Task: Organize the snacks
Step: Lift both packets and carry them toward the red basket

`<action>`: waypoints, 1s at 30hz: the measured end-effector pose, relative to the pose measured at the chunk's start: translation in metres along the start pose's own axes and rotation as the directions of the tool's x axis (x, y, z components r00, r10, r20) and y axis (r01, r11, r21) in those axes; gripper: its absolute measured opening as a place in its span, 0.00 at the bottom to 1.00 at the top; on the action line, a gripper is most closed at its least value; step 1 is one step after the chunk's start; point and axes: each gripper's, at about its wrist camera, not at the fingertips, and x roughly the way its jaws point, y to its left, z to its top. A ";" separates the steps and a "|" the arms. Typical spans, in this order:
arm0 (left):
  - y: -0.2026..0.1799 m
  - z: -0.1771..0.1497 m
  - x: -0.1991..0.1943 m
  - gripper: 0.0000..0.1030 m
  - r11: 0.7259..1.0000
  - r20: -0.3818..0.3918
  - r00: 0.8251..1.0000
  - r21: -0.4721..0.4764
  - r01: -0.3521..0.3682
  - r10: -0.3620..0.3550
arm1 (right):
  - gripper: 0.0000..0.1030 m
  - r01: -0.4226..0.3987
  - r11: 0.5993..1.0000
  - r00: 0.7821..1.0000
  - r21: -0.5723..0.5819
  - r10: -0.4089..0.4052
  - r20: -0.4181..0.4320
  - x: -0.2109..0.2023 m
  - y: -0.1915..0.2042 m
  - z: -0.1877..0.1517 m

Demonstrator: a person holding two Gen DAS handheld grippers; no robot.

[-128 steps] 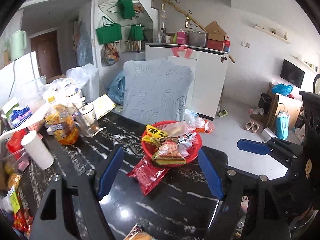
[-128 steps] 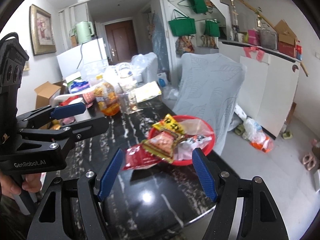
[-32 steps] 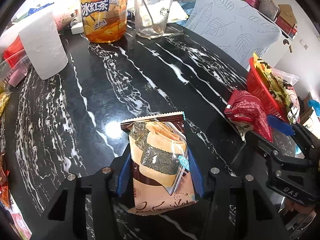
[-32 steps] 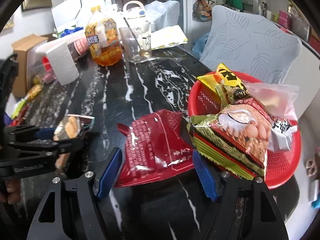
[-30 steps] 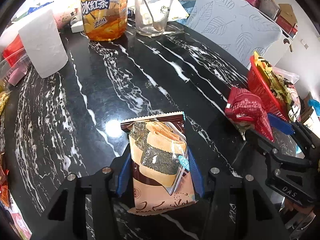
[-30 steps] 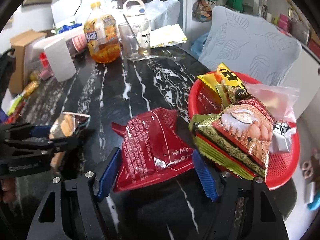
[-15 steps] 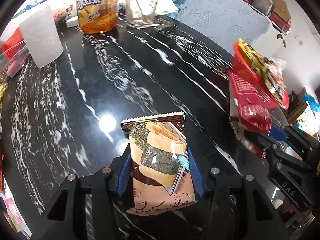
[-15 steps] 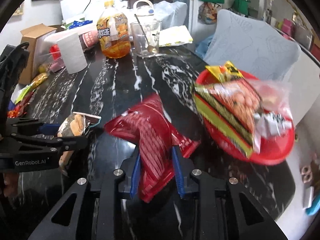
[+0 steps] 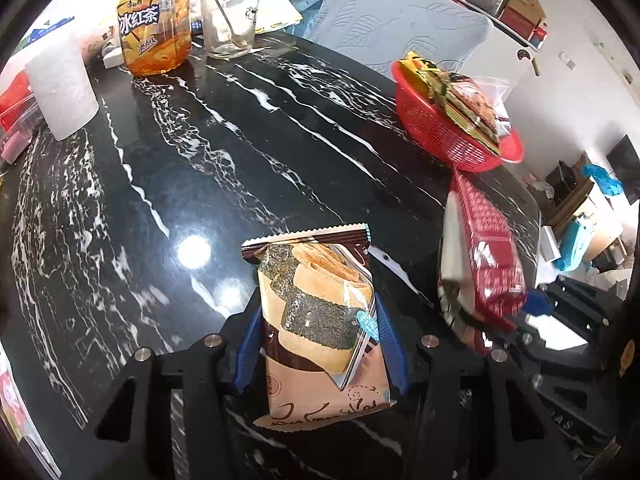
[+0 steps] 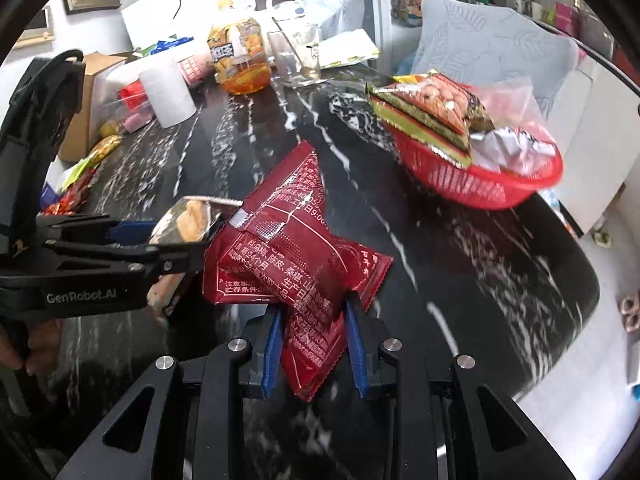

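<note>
Black marble table (image 9: 208, 184), cluttered; red basket (image 10: 476, 184) near edge.

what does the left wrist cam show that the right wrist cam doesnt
Only the left wrist view: the printed front of the seaweed snack pack shut in the left claw.
Only the right wrist view: the back text of the red packet in the shut right claw, and a hand.
Both: red basket, tea bottle, glass, paper roll.
</note>
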 end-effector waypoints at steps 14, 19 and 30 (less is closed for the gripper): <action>0.016 -0.017 -0.005 0.50 0.999 -0.020 1.000 -0.040 -0.012 0.011 | 0.71 -0.002 0.994 1.000 -0.110 0.002 -0.002 -0.006 0.024 0.001; 0.022 -0.018 -0.008 0.50 0.998 -0.016 1.000 -0.053 -0.017 0.016 | 0.71 -0.001 0.980 1.000 -0.198 0.006 0.025 -0.004 0.035 0.013; 0.027 -0.020 -0.007 0.50 0.998 -0.031 0.999 -0.065 -0.023 0.021 | 0.79 -0.148 0.922 0.988 -0.358 0.125 -0.087 0.023 0.045 0.031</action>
